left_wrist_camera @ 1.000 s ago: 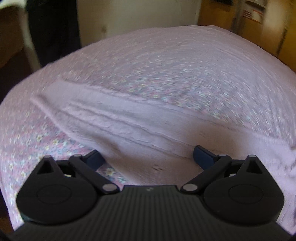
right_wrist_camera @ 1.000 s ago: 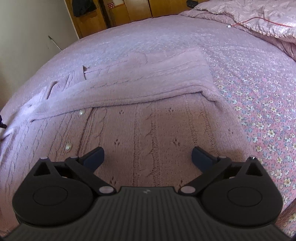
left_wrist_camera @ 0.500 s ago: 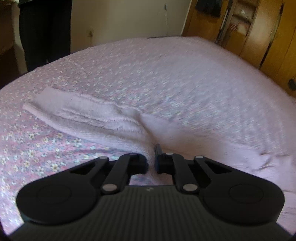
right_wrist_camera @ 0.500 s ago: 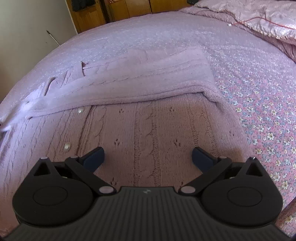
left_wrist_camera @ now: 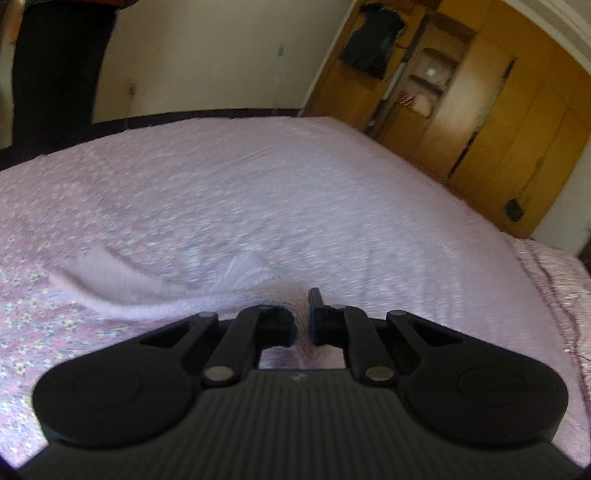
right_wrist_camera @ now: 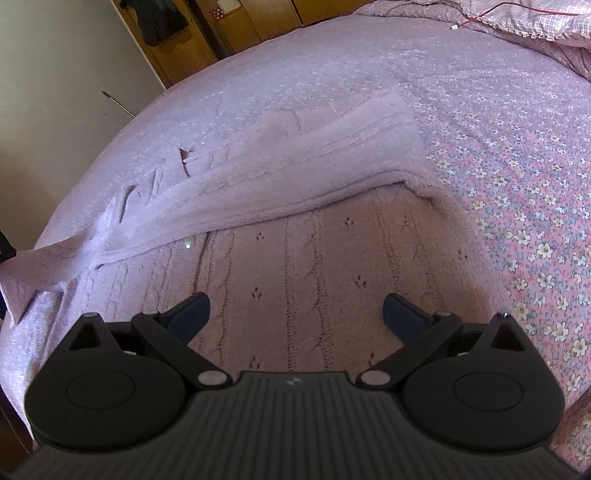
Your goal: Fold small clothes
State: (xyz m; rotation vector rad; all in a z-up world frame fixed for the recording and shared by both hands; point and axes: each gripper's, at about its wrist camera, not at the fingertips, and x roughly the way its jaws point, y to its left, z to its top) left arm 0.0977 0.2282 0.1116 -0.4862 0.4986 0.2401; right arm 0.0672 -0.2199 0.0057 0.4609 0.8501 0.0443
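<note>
While its body lies flat on the bed, the pale pink cable-knit cardigan (right_wrist_camera: 303, 258) has one sleeve folded across its far part and a small pearly button (right_wrist_camera: 188, 244) showing just under that fold. At the left edge of the right wrist view, a strip of the knit rises off the bed toward the frame edge. In the left wrist view the same cardigan (left_wrist_camera: 155, 295) appears as a lifted, blurred piece: a sleeve end trails to the left over the bedcover, and the knit gathers up to the tongs.

The left gripper (left_wrist_camera: 303, 325) is clenched on the cardigan, its two black fingers nearly together with pink knit pinched between them and raised off the bed. The right gripper (right_wrist_camera: 295, 317) is released, its blue-tipped fingers (right_wrist_camera: 400, 317) spread wide over the cardigan's near part; whether the tips touch the knit I cannot tell.

Under the garment lies a pink floral bedcover (right_wrist_camera: 524, 192), which spreads far and right. A quilted pink blanket (right_wrist_camera: 524, 18) with a thin red cord on it lies heaped at the far right corner. Beyond the bed stand a wooden wardrobe (left_wrist_camera: 491, 122) with dark clothing (left_wrist_camera: 369, 40) hanging on it, and a cream wall (left_wrist_camera: 207, 55).
</note>
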